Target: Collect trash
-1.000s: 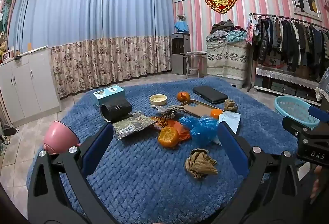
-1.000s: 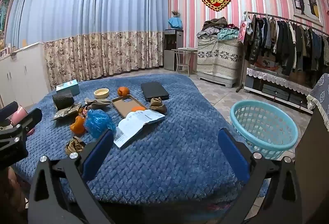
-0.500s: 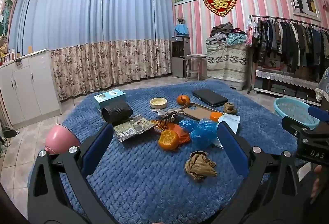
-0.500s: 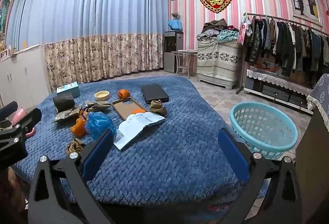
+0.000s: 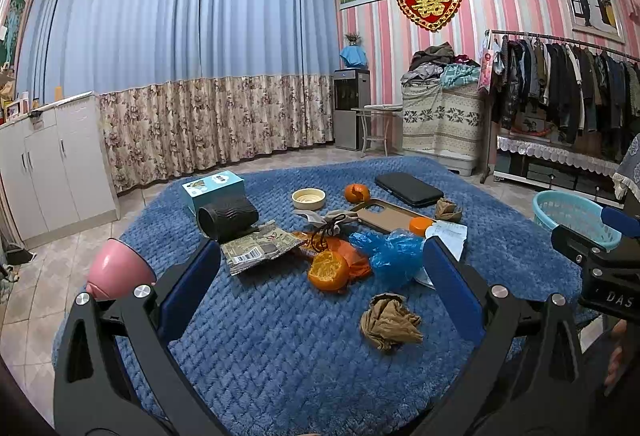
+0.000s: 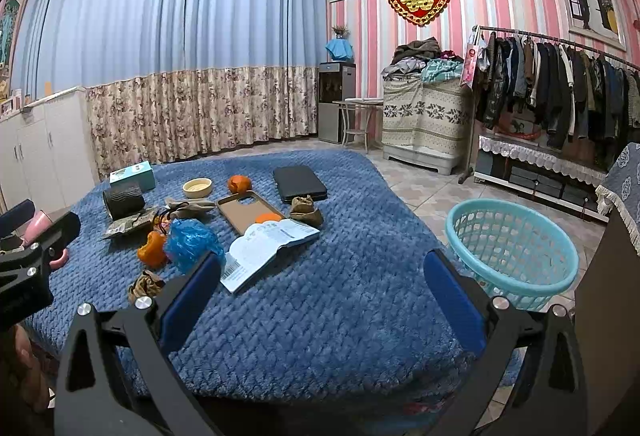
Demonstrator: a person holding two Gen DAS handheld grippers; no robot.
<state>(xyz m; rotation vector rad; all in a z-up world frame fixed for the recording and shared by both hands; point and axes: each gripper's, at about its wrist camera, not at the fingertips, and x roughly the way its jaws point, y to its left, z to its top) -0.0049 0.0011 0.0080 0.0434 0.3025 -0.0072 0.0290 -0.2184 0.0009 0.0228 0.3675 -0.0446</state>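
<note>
Not much has changed over the last second: both views just drifted a touch, nothing on the desk (image 5: 280, 336) has moved, and no trash has been lifted yet, so I'd say we're right at the start.

The left gripper (image 5: 320, 268) hangs over the near edge with its jaws wide and empty, looking over the pile. Closest to it is the brown wad (image 5: 389, 321), apart from everything else, then the orange peel (image 5: 329, 269) touching the blue bag (image 5: 390, 251), and the flat wrapper (image 5: 258, 249) beside the black cup (image 5: 227, 217).

The right gripper (image 6: 322, 278) is also wide open with nothing in it, over bare blanket, with the booklet (image 6: 269, 247) just ahead. The basket (image 6: 512, 244) sits on the floor off the desk's right side, looks empty.

My guess is the wad goes first, since it's loose and nearest. The phone case (image 5: 386, 215) and tissue box (image 5: 214, 189) probably aren't trash.
</note>
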